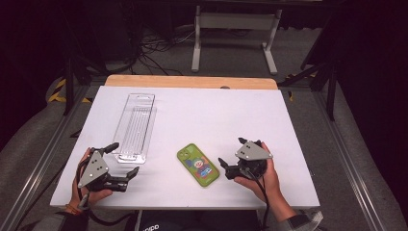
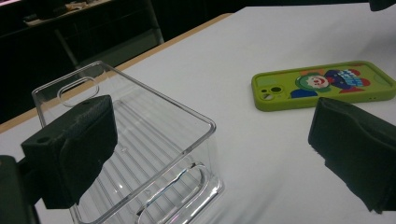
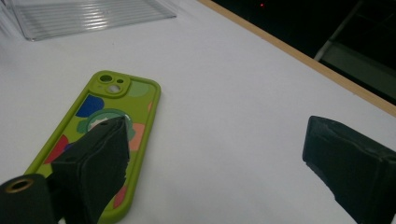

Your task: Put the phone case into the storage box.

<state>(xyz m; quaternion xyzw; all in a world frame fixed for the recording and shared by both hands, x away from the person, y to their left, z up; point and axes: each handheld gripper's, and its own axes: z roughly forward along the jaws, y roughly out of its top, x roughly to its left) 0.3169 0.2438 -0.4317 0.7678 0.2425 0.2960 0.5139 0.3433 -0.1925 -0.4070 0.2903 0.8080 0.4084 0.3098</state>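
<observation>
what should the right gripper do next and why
Probably ease the right gripper left to straddle the phone: its jaws stand open and empty beside the phone, which lies flat and untouched near the clear tray.

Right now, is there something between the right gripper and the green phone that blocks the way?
Nothing visible does. The right gripper is open beside the phone, with bare white table between them. The clear tray lies farther left, near the left gripper.
</observation>
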